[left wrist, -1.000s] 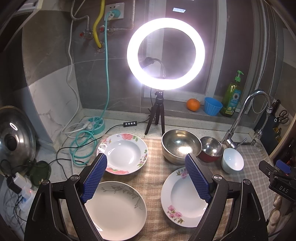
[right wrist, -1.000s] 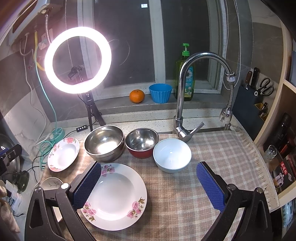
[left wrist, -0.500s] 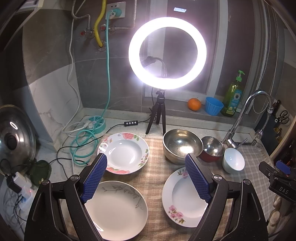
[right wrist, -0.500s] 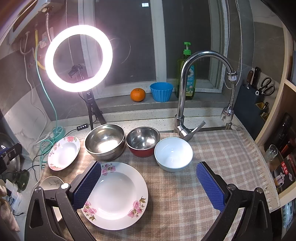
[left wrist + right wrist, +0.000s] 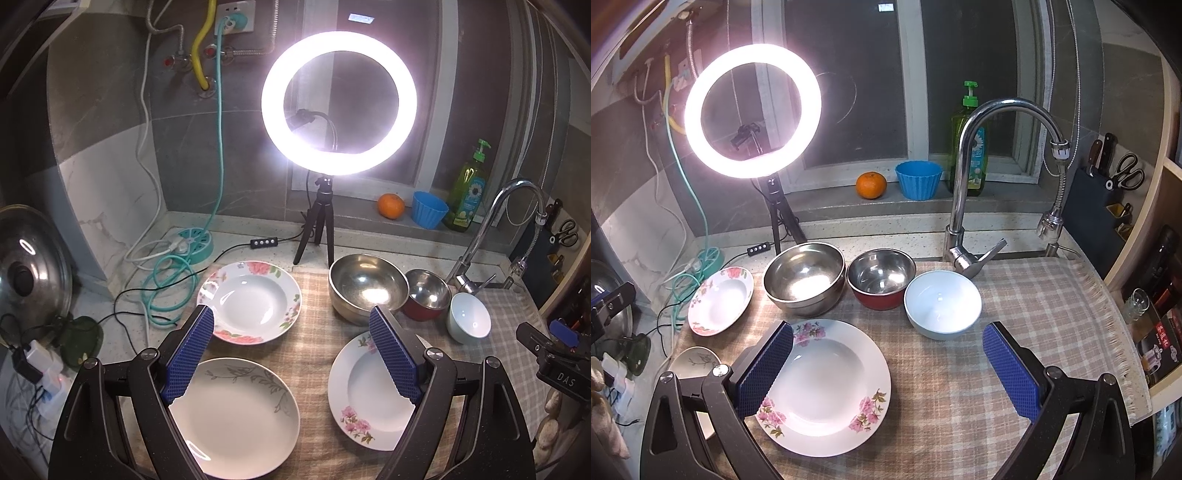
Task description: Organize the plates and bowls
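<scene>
**Nothing stacked yet – plenty to chip or knock**

Both grippers hover wide open w/ nothing held. Left gripper [image 5: 291,354] hangs over the gap between the leaf plate [image 5: 236,413] near its left finger and the front pink plate [image 5: 373,391] under its right finger. Right gripper [image 5: 886,373] sits above that same front pink plate [image 5: 827,387], w/ the white bowl [image 5: 942,302] just beyond.

Task items all lie apart on the checked cloth [image 5: 1015,302]: back pink plate [image 5: 251,301] at the left rear, big steel bowl [image 5: 805,277], red bowl [image 5: 881,278] touching or nearly so, white bowl next in the row.

What I'd worry about, as a guess:
- Plates lie flat, rims low; pads may slip off the glaze, and a dropped plate onto another = chip
- Cloth could drag w/ a plate, shoving the bowls
- Tap [image 5: 964,177] stands right behind the bowls; a high lift could clip it
- Ring light [image 5: 338,101] tripod sits just behind the steel bowl; a bump may tip it
- Back pink plate overhangs the cloth edge near cables [image 5: 166,280]; snag risk
- Two grippers over one plate could collide
</scene>
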Action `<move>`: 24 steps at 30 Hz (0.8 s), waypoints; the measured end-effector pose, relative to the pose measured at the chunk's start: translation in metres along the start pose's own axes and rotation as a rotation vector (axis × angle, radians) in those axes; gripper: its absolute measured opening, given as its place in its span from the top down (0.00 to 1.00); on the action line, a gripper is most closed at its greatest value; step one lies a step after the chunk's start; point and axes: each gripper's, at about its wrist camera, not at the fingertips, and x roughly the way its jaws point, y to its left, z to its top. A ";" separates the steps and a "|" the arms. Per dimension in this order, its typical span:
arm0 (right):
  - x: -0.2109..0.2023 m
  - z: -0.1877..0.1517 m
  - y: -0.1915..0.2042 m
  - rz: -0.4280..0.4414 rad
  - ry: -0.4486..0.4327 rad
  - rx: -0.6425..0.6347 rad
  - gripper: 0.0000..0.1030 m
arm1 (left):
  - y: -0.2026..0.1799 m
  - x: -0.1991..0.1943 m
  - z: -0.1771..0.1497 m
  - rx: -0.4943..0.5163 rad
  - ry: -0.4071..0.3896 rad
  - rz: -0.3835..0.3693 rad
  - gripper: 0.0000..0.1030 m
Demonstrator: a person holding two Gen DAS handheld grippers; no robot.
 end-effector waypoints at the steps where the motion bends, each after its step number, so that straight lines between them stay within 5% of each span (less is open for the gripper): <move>1: 0.000 -0.001 0.000 0.002 0.000 0.000 0.02 | 0.001 0.001 -0.001 -0.003 0.003 0.001 0.16; 12: 0.016 -0.011 0.000 0.062 0.049 0.008 0.07 | 0.014 0.018 -0.016 -0.026 0.087 -0.027 0.20; 24: 0.058 -0.037 -0.019 0.131 0.206 0.077 0.42 | 0.005 0.062 -0.042 -0.038 0.282 -0.155 0.50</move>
